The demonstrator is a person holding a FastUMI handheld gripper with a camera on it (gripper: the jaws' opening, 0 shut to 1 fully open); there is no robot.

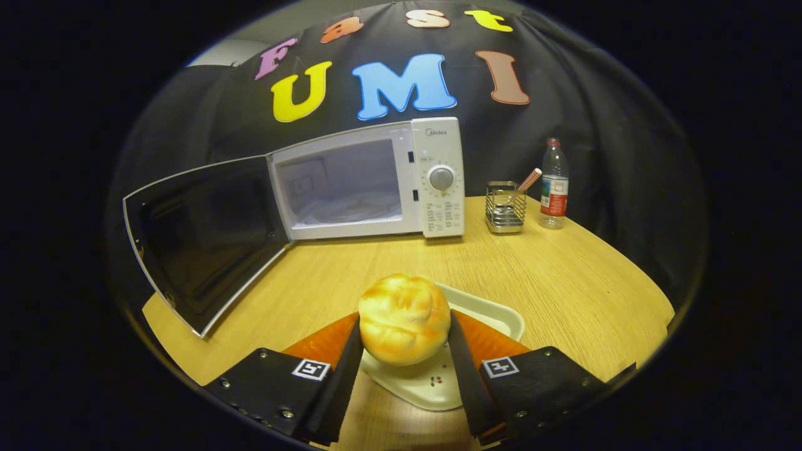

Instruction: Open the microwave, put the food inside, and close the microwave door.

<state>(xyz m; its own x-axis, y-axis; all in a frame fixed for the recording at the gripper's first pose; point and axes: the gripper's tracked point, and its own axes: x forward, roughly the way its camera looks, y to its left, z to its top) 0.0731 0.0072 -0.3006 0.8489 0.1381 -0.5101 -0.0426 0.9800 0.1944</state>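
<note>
Fingers [404,351] clamped on the bun [404,318] above its tray [495,313], the carry to the open microwave [369,181] wants a level, gentle squeeze.

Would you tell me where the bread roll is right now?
The bread roll sits clamped between the gripper fingers, above the white tray, facing the open microwave.

Wood-grain table [551,275]; glossy plastic microwave [438,188]; wire-metal holder [505,210].
</note>
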